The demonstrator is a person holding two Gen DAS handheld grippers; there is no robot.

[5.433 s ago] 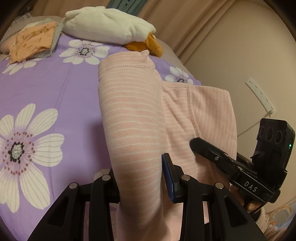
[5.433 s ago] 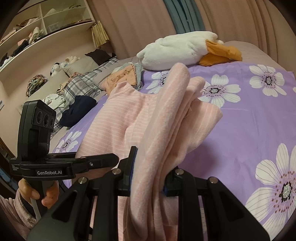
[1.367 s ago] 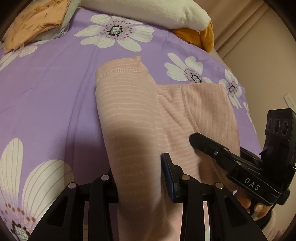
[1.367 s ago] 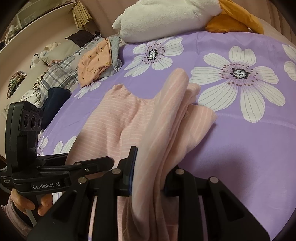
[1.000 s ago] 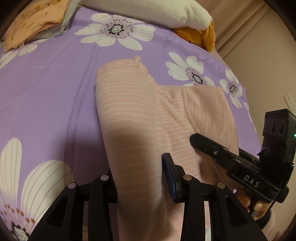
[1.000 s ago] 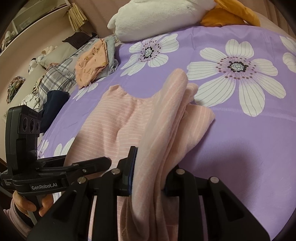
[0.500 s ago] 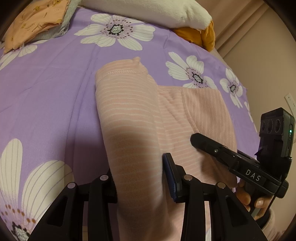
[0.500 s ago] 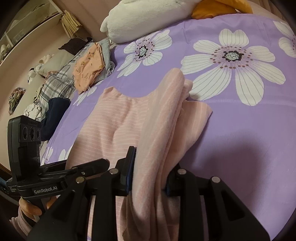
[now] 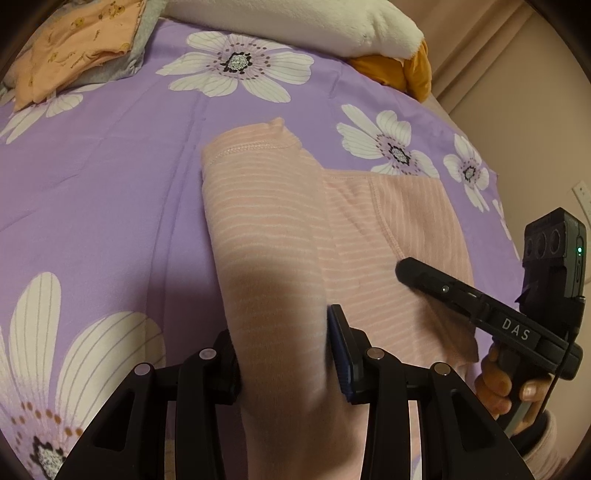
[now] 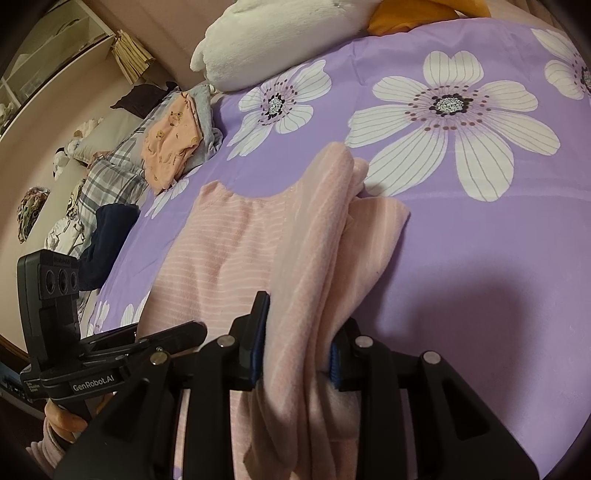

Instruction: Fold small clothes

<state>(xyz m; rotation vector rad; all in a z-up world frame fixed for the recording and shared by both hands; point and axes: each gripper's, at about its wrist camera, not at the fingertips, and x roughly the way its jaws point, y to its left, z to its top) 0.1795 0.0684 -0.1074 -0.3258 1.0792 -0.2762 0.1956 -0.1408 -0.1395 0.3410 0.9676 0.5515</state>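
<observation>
A pink garment with thin white stripes lies stretched over the purple flowered bedspread. My left gripper is shut on its left side, which rises as a folded band between the fingers. My right gripper is shut on the garment's right side, bunched in folds. The far hem rests on the bed. Each gripper shows in the other's view: the right gripper and the left gripper.
A white plush toy with orange parts lies at the far edge of the bed. A folded orange garment on grey cloth sits at the far left. A plaid blanket, dark clothes and shelves are beyond it.
Both grippers have lowered and moved forward with the garment, so the bedspread looks closer and the garment's far end lies flatter on it. Both grips are unchanged.
</observation>
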